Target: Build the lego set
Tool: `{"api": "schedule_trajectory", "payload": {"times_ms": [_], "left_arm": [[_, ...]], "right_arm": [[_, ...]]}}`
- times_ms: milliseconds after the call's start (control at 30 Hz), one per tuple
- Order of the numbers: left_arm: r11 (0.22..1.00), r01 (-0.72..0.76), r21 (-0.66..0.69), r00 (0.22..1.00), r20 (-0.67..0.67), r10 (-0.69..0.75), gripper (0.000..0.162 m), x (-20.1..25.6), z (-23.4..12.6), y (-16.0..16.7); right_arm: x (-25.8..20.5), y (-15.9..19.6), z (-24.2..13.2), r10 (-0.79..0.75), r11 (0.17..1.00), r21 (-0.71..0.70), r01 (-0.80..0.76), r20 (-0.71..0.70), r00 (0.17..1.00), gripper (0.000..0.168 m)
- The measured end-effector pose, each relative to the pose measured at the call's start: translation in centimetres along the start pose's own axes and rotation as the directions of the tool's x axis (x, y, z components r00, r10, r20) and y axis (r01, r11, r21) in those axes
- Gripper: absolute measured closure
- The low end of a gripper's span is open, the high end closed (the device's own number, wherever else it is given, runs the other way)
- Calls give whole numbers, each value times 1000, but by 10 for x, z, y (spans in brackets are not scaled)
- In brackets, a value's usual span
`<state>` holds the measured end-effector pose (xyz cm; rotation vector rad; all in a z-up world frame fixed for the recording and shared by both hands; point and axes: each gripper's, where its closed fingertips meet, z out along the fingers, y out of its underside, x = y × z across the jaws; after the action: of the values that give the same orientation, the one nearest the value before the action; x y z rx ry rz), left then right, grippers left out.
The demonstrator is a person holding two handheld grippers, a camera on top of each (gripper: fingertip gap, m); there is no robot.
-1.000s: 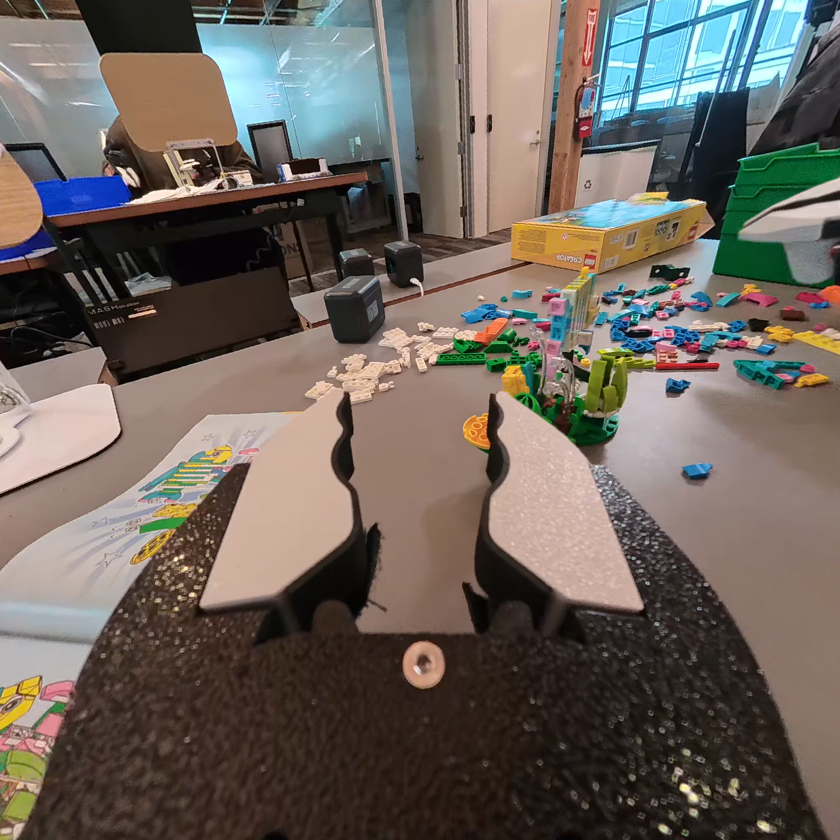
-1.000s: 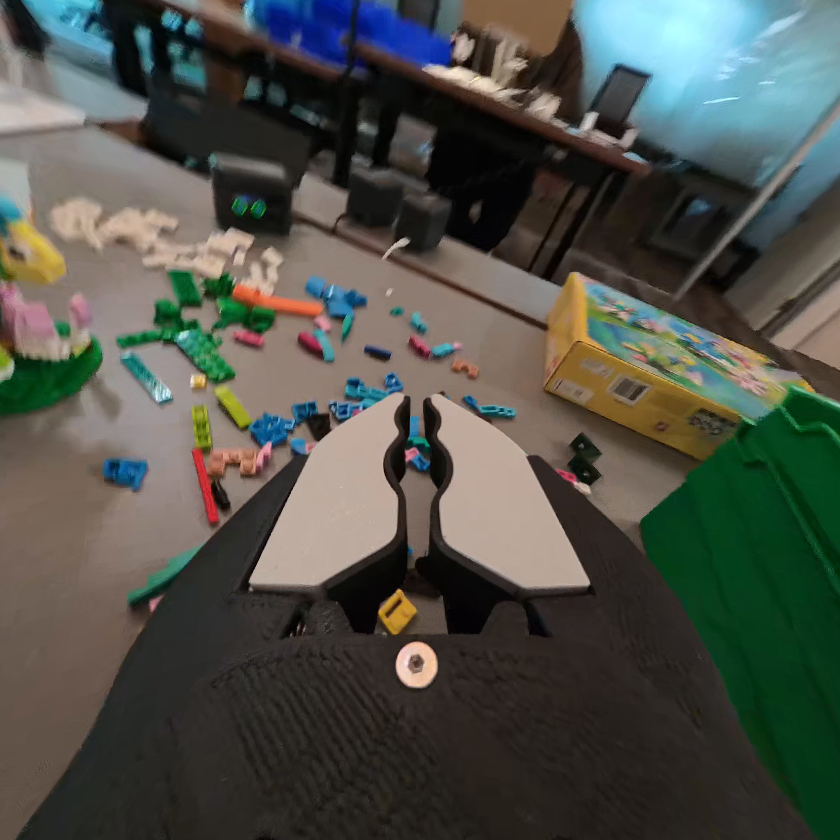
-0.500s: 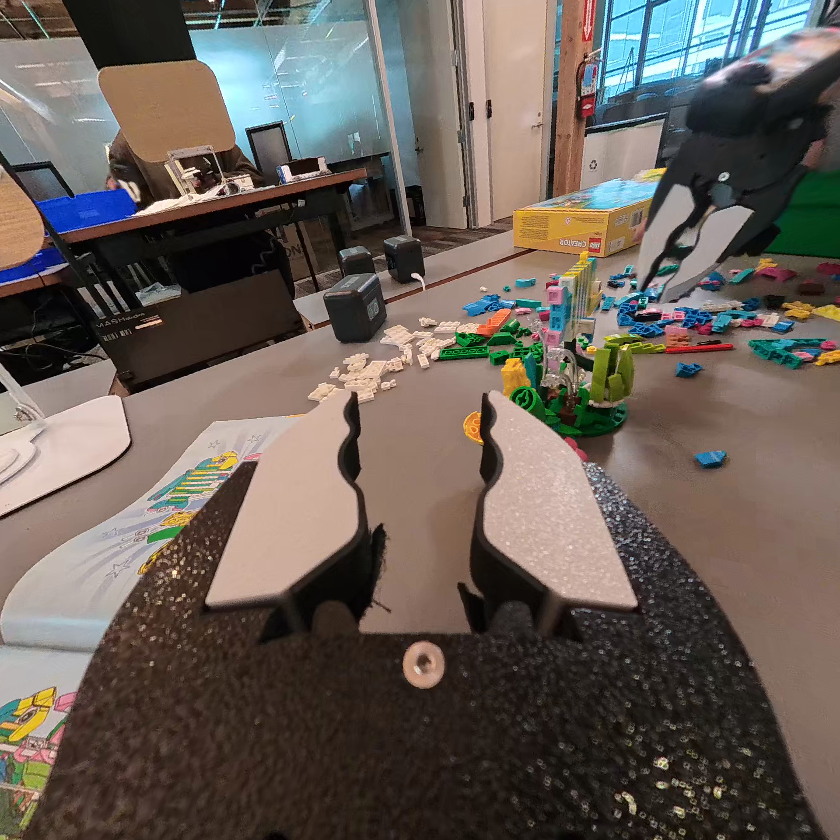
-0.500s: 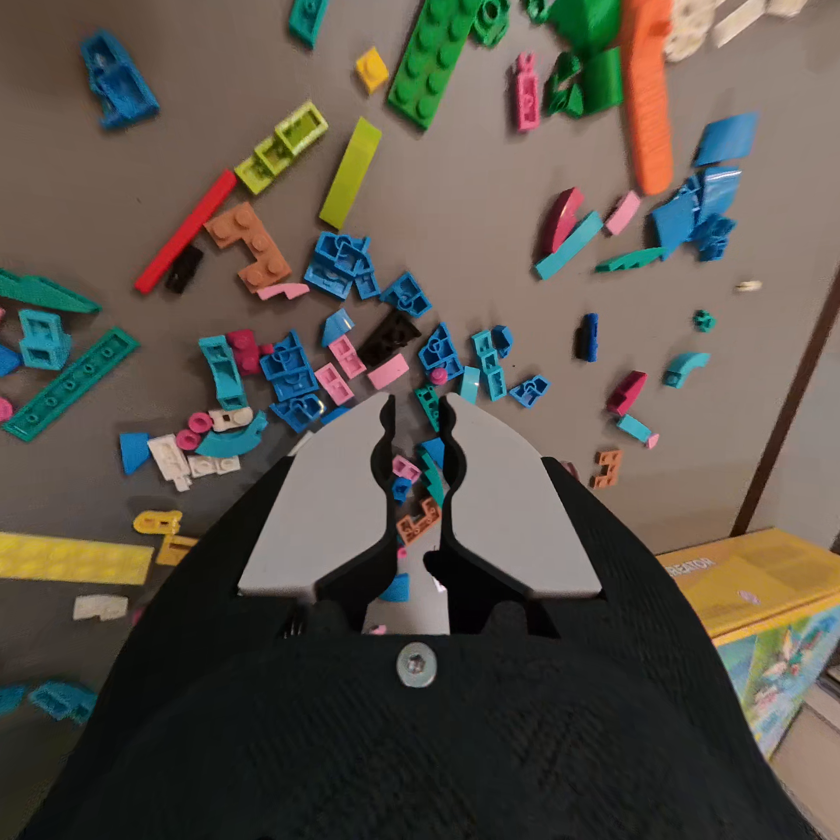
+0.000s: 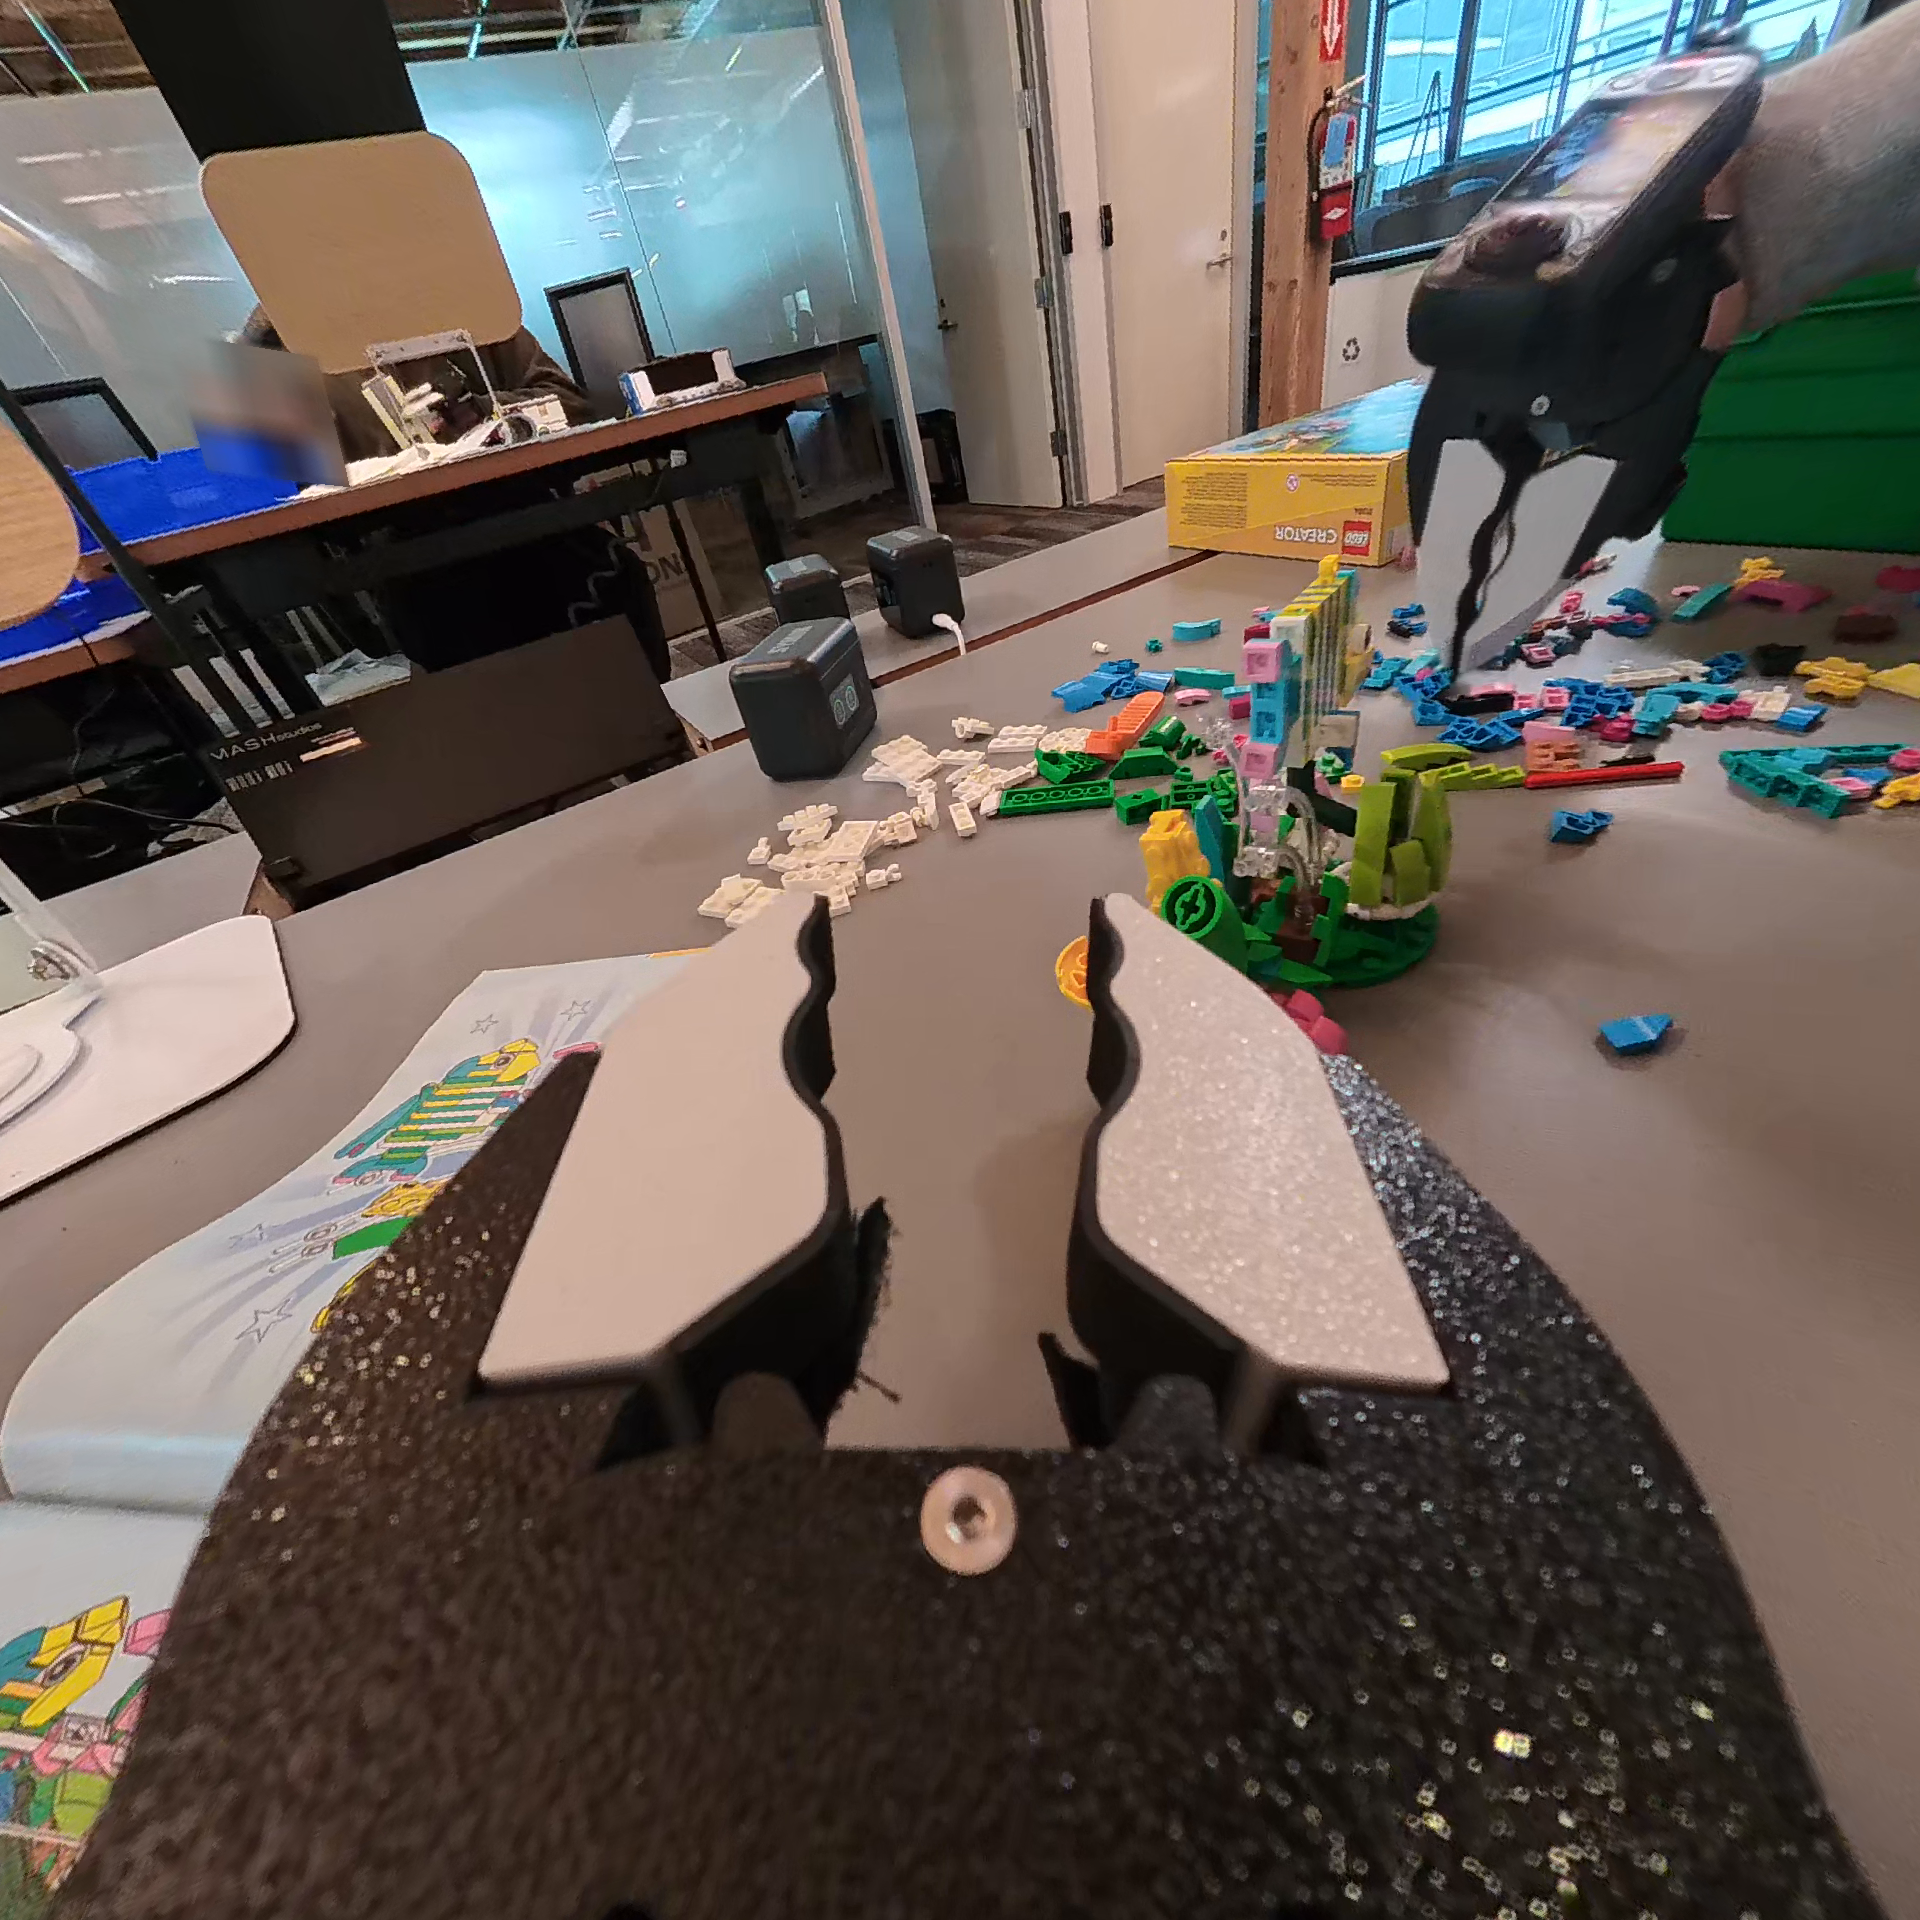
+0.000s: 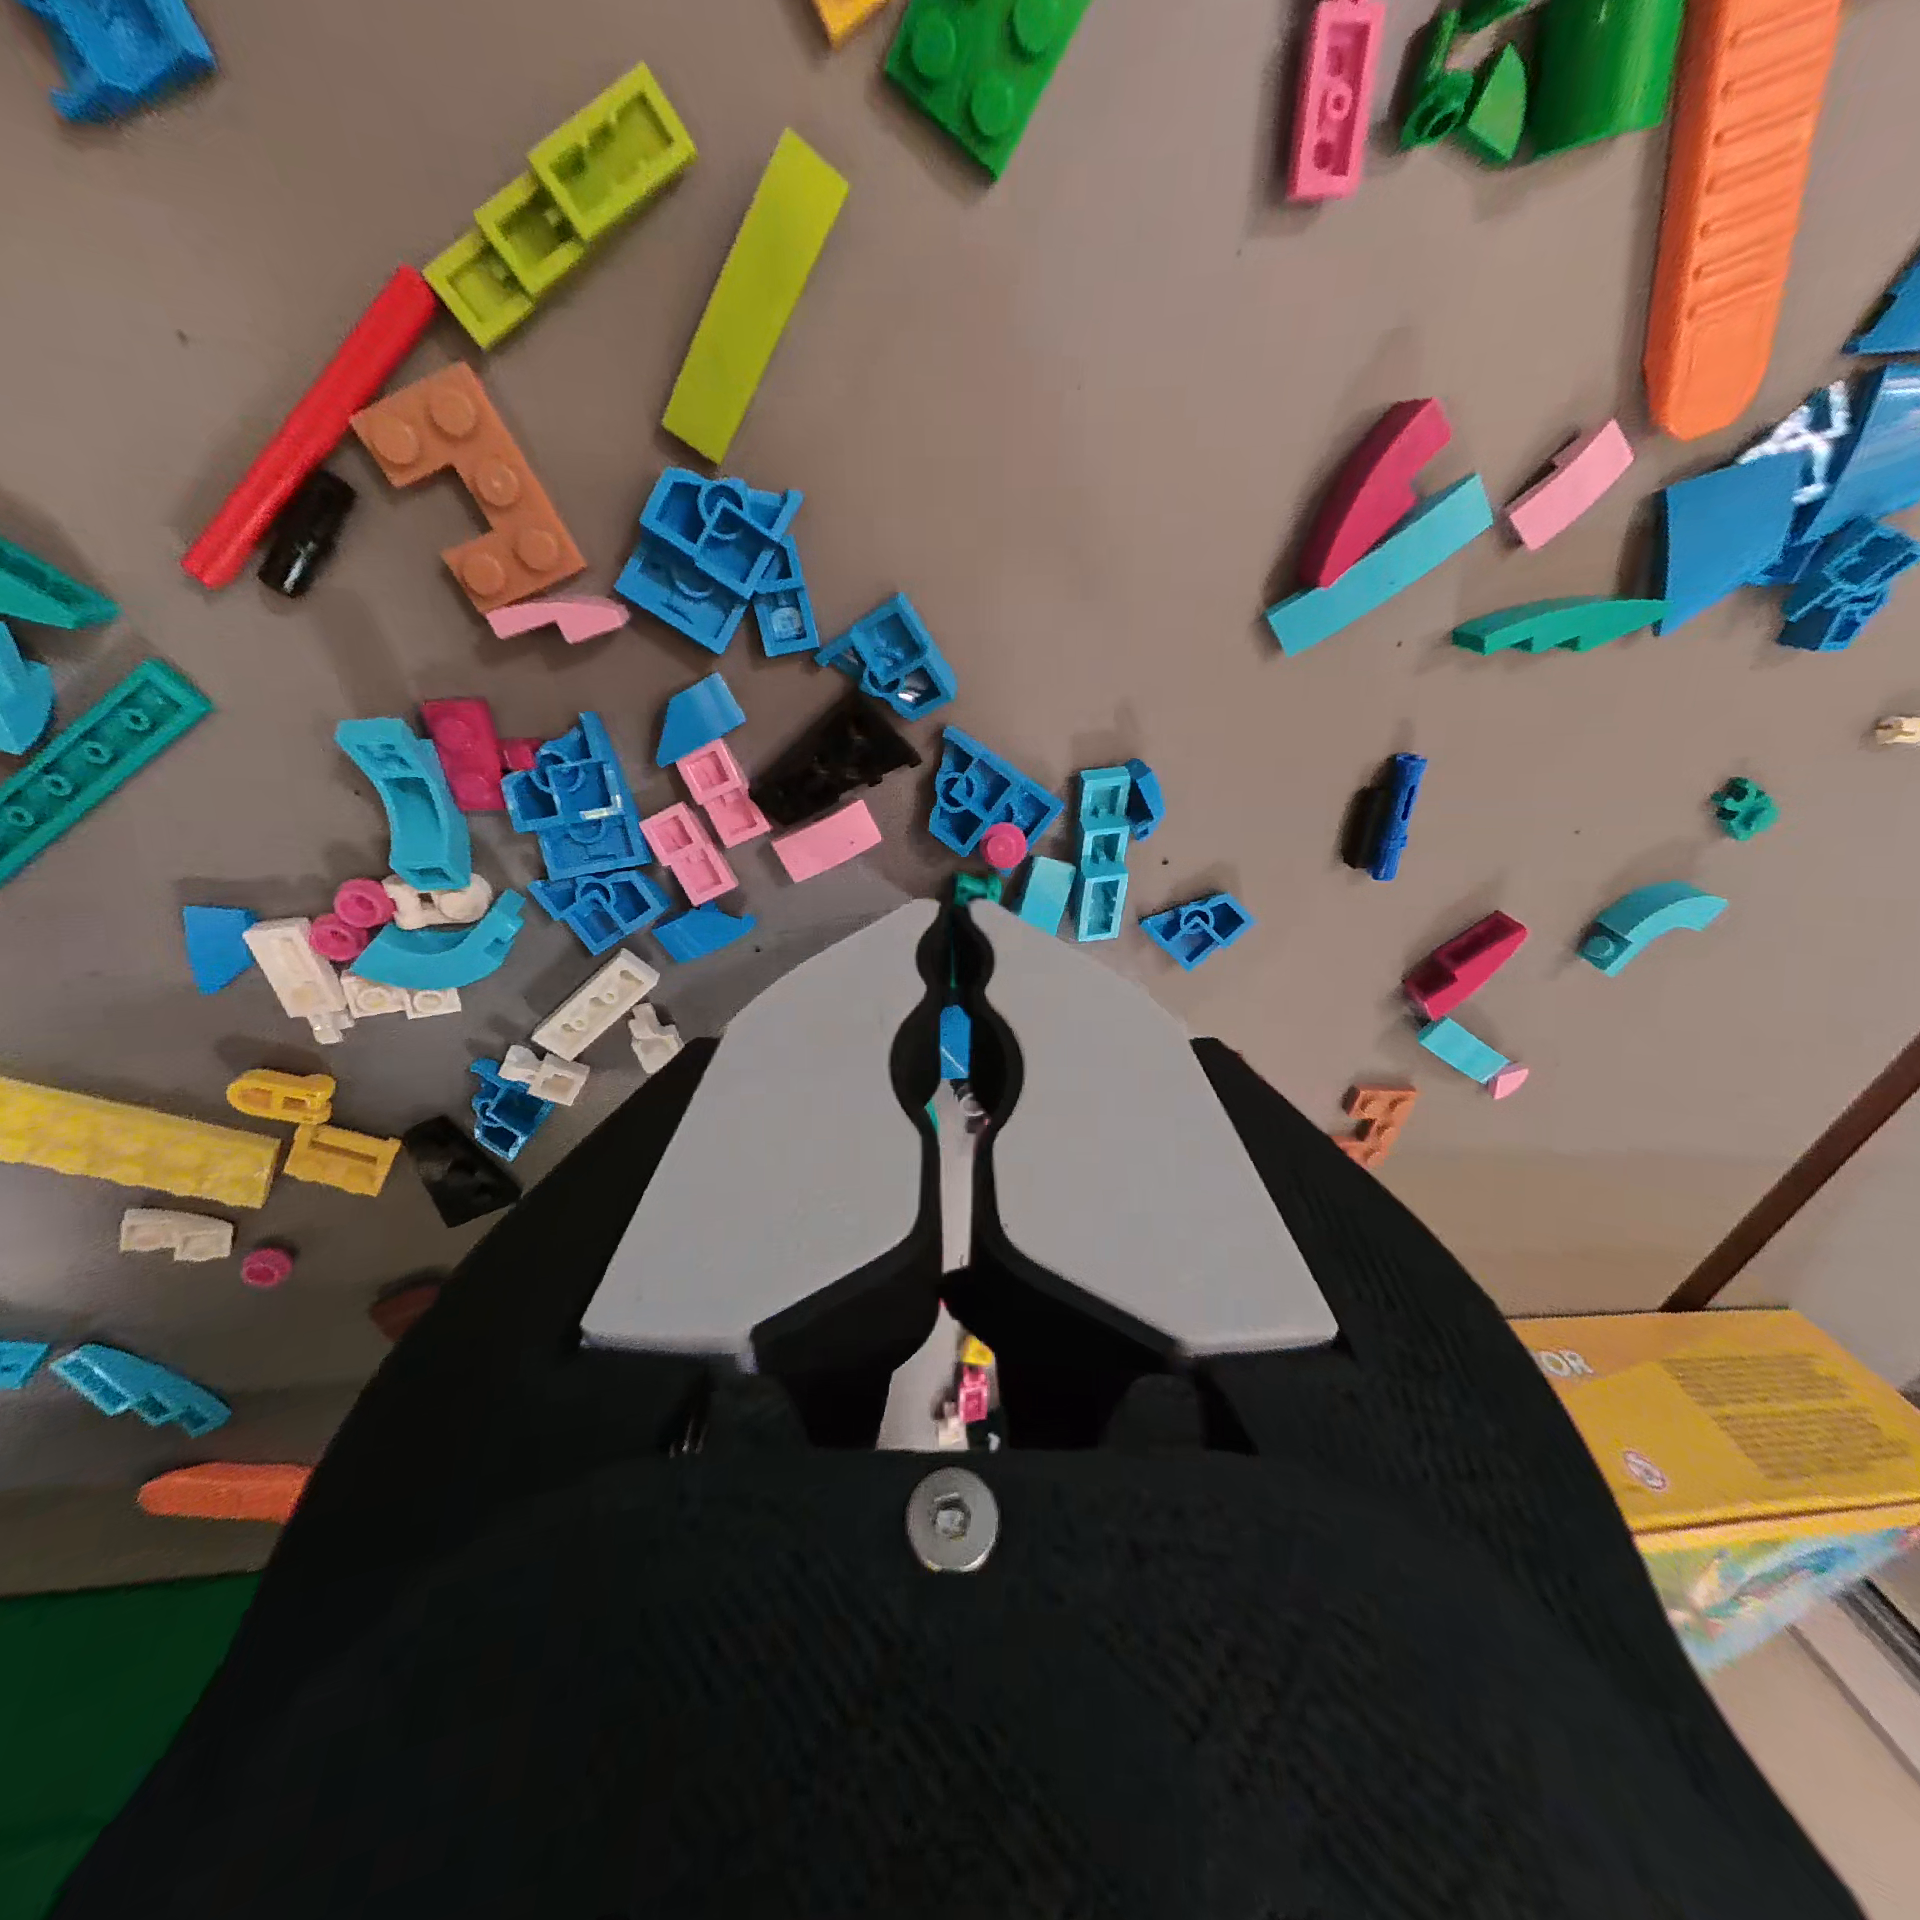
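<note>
The half-built model (image 5: 1311,852), on a round green base with lime leaves and a pink and blue tower, stands on the grey table (image 5: 1558,1195). My left gripper (image 5: 958,927) is open and empty, low over the table just left of the model. My right gripper (image 6: 958,912) points straight down into the pile of loose pieces and is shut, pinching a thin teal-green piece (image 6: 977,889) that sticks out at its tips. It also shows in the left wrist view (image 5: 1473,665), tips down in the pile behind the model.
Loose pieces lie around: blue ones (image 6: 717,551), pink tiles (image 6: 826,842), a black wedge (image 6: 831,758), an orange separator (image 6: 1735,208), white pieces (image 5: 831,842). The instruction booklet (image 5: 312,1195) lies left. A yellow box (image 5: 1288,499), a green bin (image 5: 1808,436) and a dark cube (image 5: 805,701) stand at the back. One gripper's finger ends stand about 35 cm off the other's. The orange separator (image 6: 1735,208) lies some 15 cm from my right tips, 30 cm from my left tips. Look for it in the left wrist view (image 5: 1138,713) too.
My right gripper swung to point down at the pile, opened a little over it, then dropped and shut on the teal-green piece. My left gripper narrowed slightly and stayed by the model.
</note>
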<state>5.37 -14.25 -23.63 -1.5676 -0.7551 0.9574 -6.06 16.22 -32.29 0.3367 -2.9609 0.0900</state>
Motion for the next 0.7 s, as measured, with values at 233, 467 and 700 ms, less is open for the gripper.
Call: {"api": "schedule_trajectory", "payload": {"times_ms": [233, 467, 700], "left_arm": [[1000, 4, 14, 1000, -5, -4, 117, 0, -1, -2], [1000, -2, 19, 1000, -12, 3, 117, 2, -3, -2], [1000, 14, 21, 1000, -14, -14, 118, 1, -3, -2]], "right_arm": [[-3, -1, -6, 160, 978, 148, -146, -81, 984, 168], [1, 8, -3, 199, 976, 101, -191, -77, 977, 151], [10, 5, -1, 246, 967, 61, -248, 33, 969, 148]]}}
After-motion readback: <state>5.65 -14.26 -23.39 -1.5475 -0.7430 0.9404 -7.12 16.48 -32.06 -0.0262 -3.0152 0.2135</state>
